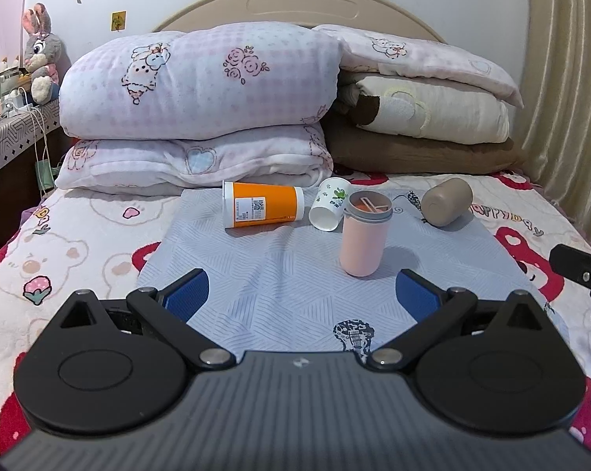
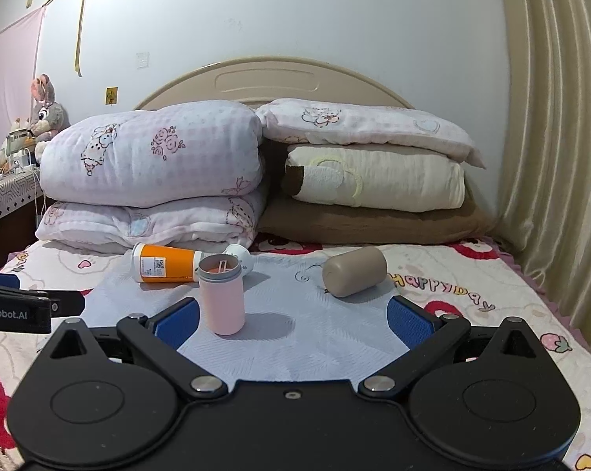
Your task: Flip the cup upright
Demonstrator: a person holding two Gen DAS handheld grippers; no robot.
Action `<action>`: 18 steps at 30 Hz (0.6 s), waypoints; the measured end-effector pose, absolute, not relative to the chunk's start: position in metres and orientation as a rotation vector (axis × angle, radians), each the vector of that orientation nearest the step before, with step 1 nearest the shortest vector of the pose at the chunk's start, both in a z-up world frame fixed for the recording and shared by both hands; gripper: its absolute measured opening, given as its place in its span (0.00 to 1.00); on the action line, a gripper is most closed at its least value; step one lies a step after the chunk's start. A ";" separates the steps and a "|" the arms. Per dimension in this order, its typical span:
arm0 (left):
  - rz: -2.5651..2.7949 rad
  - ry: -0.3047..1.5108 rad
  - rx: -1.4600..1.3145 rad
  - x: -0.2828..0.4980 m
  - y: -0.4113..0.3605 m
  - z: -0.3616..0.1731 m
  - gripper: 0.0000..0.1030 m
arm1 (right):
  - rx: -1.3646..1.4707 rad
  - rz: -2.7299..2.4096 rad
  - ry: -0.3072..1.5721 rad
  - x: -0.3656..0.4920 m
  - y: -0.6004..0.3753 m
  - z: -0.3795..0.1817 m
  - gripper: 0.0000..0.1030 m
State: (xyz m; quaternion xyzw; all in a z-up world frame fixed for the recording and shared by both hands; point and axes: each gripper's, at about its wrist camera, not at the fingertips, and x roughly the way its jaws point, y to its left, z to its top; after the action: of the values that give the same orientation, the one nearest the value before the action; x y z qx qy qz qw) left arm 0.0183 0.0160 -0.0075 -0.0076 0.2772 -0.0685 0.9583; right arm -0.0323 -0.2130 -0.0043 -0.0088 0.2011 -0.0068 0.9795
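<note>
Nearest the lens in the left wrist view, the left gripper (image 1: 301,292) fills the bottom of the frame, its blue-padded fingers (image 1: 187,292) spread wide with nothing between them, above the pale blue cloth (image 1: 279,271). The right gripper (image 2: 293,320) is likewise spread wide and empty at the bottom of its view; the pink cup (image 2: 221,294) stands upright just beyond its left pad, whether touching it is unclear. Around centre frame in the left view, that pink cup (image 1: 364,235) stands open end up. Behind it lie the orange cup (image 1: 262,210), the small white cup (image 1: 331,204) and, to the right, the brown cup (image 1: 446,202), all on their sides.
</note>
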 end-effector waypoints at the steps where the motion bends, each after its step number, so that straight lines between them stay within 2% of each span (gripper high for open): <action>1: -0.140 0.563 -0.016 0.018 0.016 -0.008 1.00 | -0.017 -0.014 0.405 -0.032 -0.213 -0.004 1.00; 18: -0.153 0.619 0.067 0.021 -0.001 -0.015 1.00 | -0.009 -0.024 0.419 -0.030 -0.215 -0.008 1.00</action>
State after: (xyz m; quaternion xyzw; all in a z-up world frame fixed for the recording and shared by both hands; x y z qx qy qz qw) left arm 0.0208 -0.0012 -0.0150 0.0327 0.3042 -0.0754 0.9491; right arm -0.0301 -0.2149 -0.0079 -0.0046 0.2080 -0.0119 0.9780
